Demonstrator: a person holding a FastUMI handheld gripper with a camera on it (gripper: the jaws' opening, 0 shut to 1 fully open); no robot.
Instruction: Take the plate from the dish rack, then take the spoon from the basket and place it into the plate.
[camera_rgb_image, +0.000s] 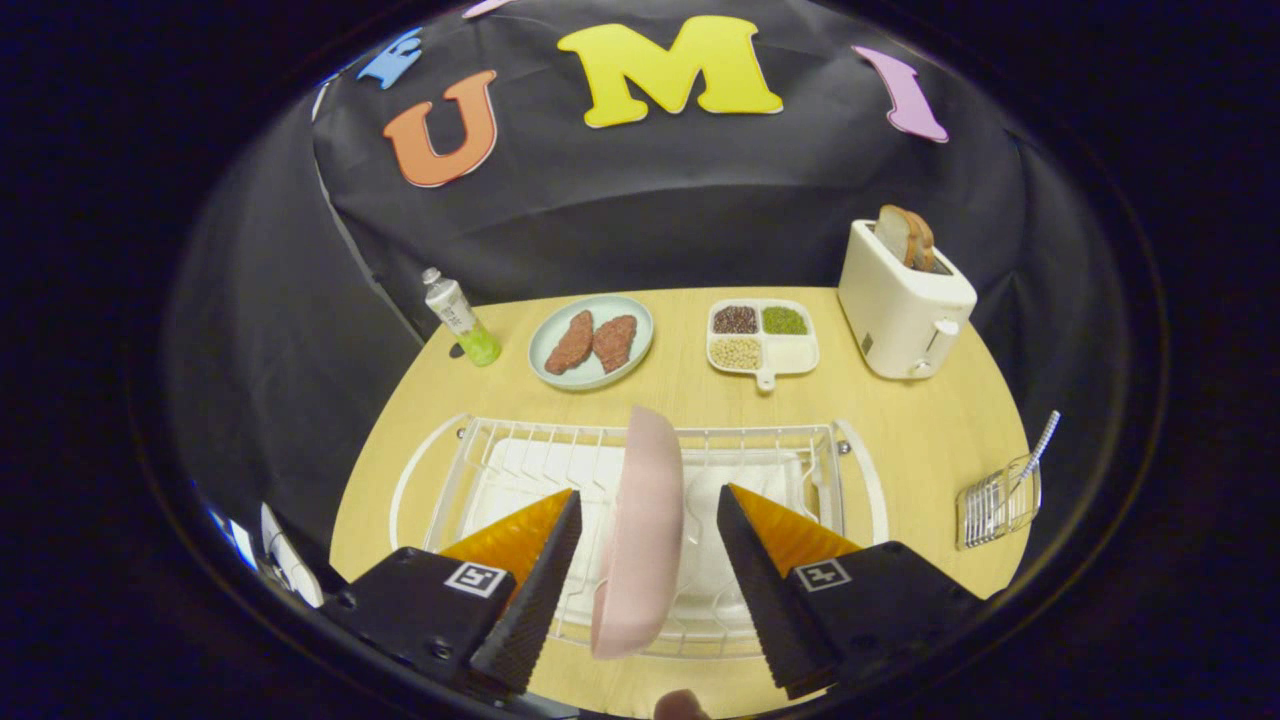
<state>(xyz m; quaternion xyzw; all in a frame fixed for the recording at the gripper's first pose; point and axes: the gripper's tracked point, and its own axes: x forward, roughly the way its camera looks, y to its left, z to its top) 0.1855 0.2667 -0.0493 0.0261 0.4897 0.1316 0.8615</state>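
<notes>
At the far left of the table (900, 440) stands a small bottle (458, 315) with green liquid, and just right of it a pale plate of two meat patties (592, 341). Nearer, the white wire dish rack (500, 450) spreads across the middle of the table. The pink plate (640, 520) stands on edge in it, its long axis running near to far, so only the thin rim faces the gripper (648, 530). The gripper is open: the plate sits between the two fingers, with a gap showing on each side, the left finger a little closer than the right. Neither finger touches it. My reading is that the fingers need only close across the rim, and then lift the plate straight up out of the rack wires.

Right of the far plate is a divided tray of beans (762, 342), then a white toaster (903, 300) holding bread. At the near right edge sits the small wire basket (998, 500), well apart from the rack, with the spoon (1040, 445) standing in it, its handle leaning up and right.
</notes>
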